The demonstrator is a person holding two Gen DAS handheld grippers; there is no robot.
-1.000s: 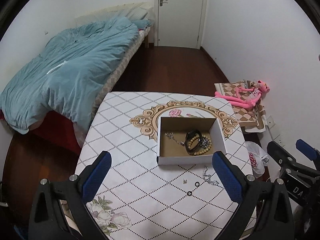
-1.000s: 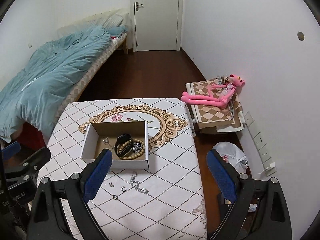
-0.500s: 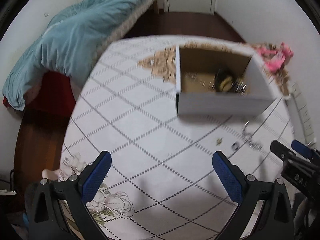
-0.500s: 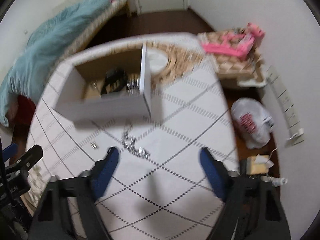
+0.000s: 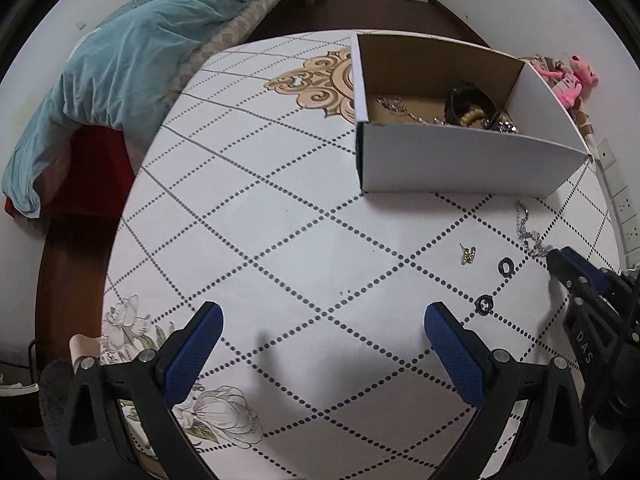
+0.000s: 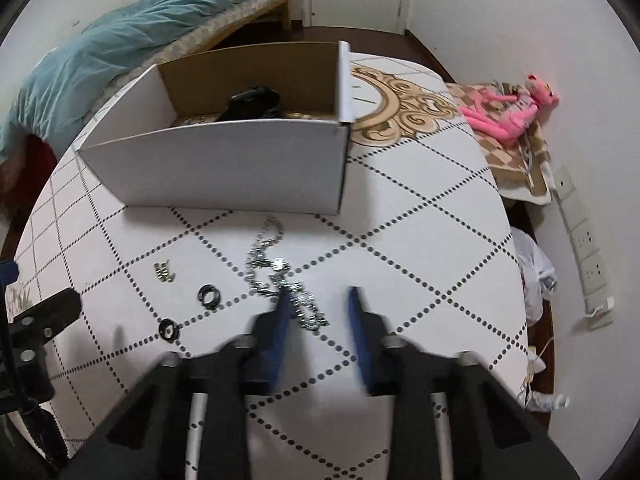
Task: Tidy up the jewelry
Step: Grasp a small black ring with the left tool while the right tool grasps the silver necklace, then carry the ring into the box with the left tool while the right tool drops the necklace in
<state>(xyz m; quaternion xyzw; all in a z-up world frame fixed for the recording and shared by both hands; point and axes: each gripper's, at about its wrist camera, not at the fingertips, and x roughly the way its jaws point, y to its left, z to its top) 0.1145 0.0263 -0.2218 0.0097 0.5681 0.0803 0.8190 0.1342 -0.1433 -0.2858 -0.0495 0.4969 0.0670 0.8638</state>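
The silver chain (image 6: 280,280) is seen on the table (image 6: 420,240), just before the box's (image 6: 224,168) front wall, straddled by the R gripper (image 6: 318,312), jaws part-closed, nothing clamped. L gripper (image 5: 320,340) is held wide apart near the table's front edge.

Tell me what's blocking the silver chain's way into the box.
The box's near wall stands between the silver chain and the inside; the chain must go over it. Nothing lies between the right tongs and the chain.

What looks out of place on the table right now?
A silver chain, two black rings and a small gold piece lie loose on the tablecloth, outside the box.
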